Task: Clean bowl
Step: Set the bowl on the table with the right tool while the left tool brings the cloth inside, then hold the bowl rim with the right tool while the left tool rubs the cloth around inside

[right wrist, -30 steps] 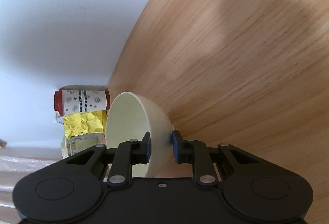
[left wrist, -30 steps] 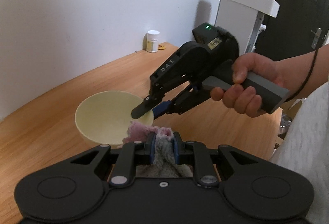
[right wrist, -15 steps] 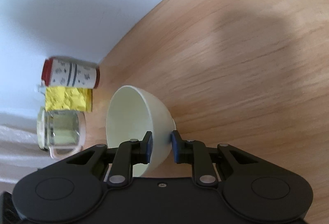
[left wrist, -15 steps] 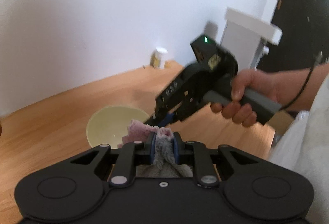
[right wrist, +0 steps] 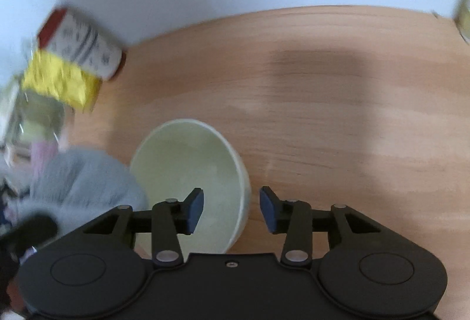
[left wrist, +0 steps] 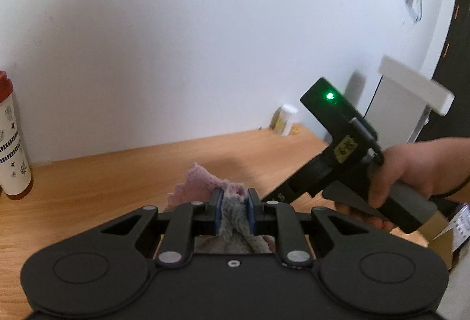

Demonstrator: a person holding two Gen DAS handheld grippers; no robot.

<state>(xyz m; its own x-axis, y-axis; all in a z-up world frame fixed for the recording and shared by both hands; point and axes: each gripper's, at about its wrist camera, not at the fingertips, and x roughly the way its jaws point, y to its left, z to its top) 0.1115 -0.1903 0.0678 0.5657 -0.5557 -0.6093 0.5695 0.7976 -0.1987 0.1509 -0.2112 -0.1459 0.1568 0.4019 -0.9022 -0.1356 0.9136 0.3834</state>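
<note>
A cream bowl (right wrist: 188,167) stands upright on the wooden table (right wrist: 323,102), seen in the right wrist view. My right gripper (right wrist: 232,208) is open, its fingers on either side of the bowl's near rim without touching it. My left gripper (left wrist: 234,201) is shut on a grey and pink cloth (left wrist: 202,188) and is held above the table. The cloth (right wrist: 79,176) also shows at the left of the bowl in the right wrist view. The bowl is hidden in the left wrist view. The right gripper's body (left wrist: 337,155) and the hand holding it show there at the right.
A red-capped white bottle (left wrist: 11,141) stands at the left by the wall; it also shows in the right wrist view (right wrist: 85,41) next to a yellow packet (right wrist: 58,82) and a glass mug (right wrist: 32,120). A small white jar (left wrist: 285,119) stands far back.
My right gripper has opened and let go of the bowl, which now rests upright on the table. My left gripper has lifted up and away from the bowl with the cloth.
</note>
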